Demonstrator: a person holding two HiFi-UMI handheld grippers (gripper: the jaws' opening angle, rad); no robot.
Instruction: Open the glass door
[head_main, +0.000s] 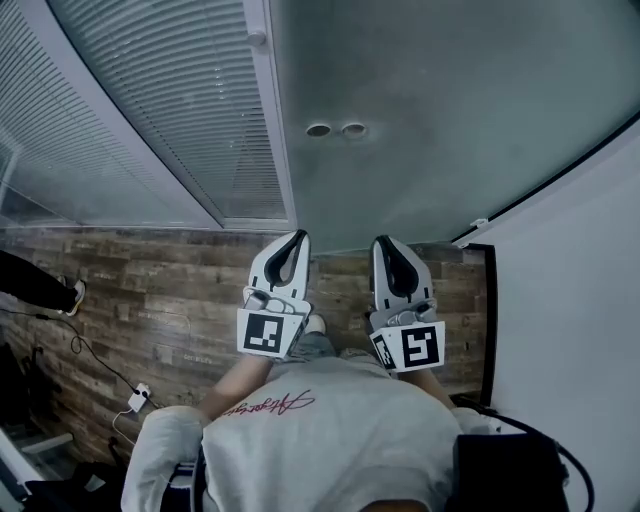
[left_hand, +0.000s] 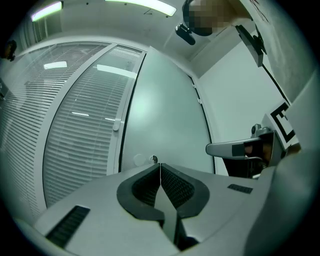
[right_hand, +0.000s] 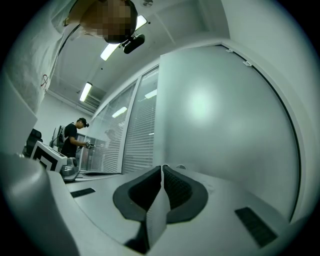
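The frosted glass door (head_main: 450, 110) fills the top of the head view, with two small round fittings (head_main: 335, 129) side by side on it. Both grippers are held close together and point at its lower edge. My left gripper (head_main: 297, 238) is shut with nothing between its pads, and in its own view the closed tips (left_hand: 160, 166) sit just below a round fitting (left_hand: 154, 159) on the door (left_hand: 165, 105). My right gripper (head_main: 383, 243) is also shut and empty, its tips (right_hand: 162, 168) short of the door pane (right_hand: 220, 115).
A glass partition with slatted blinds (head_main: 150, 110) stands left of the door's white frame (head_main: 272, 130). A white wall (head_main: 580, 290) closes the right side. A cable and adapter (head_main: 138, 398) lie on the wood floor (head_main: 170, 290). Another person (right_hand: 72, 137) stands far left.
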